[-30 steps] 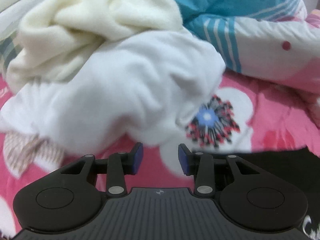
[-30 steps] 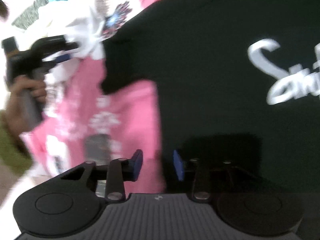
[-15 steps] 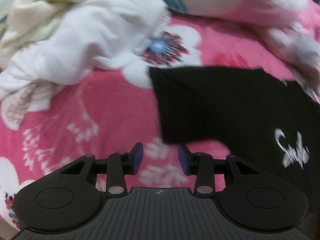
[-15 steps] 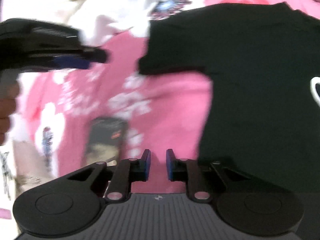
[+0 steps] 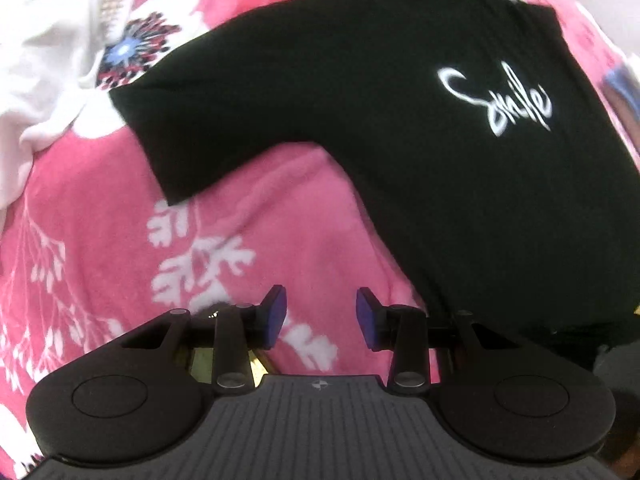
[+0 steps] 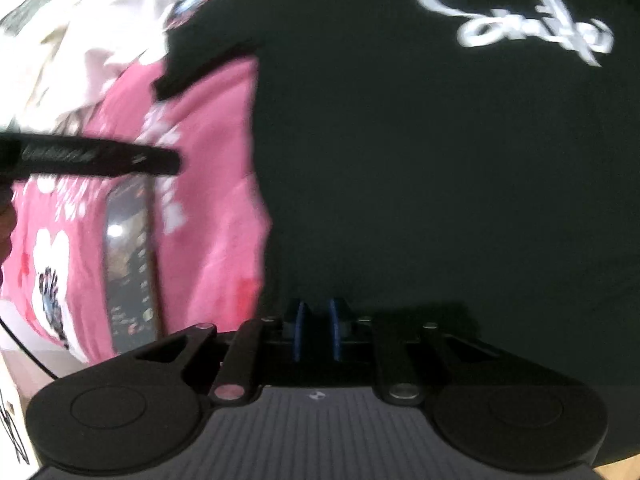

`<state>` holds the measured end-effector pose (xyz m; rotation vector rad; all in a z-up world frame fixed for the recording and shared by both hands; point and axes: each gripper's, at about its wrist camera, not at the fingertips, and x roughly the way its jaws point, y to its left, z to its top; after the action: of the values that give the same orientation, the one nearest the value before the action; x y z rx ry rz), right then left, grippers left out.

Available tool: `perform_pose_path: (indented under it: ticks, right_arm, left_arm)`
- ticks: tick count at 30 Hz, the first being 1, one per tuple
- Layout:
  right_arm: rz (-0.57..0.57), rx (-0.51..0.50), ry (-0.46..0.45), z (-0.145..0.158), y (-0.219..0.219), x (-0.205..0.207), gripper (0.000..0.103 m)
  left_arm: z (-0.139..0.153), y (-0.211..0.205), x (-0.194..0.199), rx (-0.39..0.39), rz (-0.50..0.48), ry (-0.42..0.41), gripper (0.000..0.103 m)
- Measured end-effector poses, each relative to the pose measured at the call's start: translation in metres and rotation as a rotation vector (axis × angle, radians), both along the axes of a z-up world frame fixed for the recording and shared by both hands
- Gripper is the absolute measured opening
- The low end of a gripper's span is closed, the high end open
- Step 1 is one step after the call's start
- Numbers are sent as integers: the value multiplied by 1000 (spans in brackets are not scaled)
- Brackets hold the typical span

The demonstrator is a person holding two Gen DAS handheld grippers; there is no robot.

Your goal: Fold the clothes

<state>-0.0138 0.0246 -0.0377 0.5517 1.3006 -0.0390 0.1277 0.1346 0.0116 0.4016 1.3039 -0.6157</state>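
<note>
attention is swung from the white clothes (image 5: 44,80) to the flat-spread black shirt (image 5: 400,128), the left gripper (image 5: 318,316) held apart beside its hem while the right gripper (image 6: 316,330) is drawn nearly together over the shirt, so a fold is judged near.

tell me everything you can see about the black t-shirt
The black t-shirt lies spread flat, front up, on the pink floral blanket. It looks like soft knit and carries white script lettering on the chest. One short sleeve points toward the white clothes pile. The right gripper sits over its lower part, jaws nearly closed; whether they pinch cloth is unclear.
</note>
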Motion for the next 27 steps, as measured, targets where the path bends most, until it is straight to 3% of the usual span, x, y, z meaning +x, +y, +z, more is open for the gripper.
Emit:
perform_pose_path:
  ticks: [7,14,20,22,27]
  right_arm:
    - [48,-15,-10,6,14,0,14]
    - [95,-30,-21,12,29,0,14]
    - [252,185,54,13,77,-43,13]
    - [227,147,37,23,63,-43,13]
    - [-28,50,39,56,-29,-36,13]
  left_arm:
    - [6,-5,-8,13,-26,-9,38]
    - [12,-5,-4,-11,30,0,38]
    - [13,-10,-6,-20,52,21,38]
    - [15,-12,-7,-18,51,24,38]
    - [30,-24,-3,-5,61,39,38]
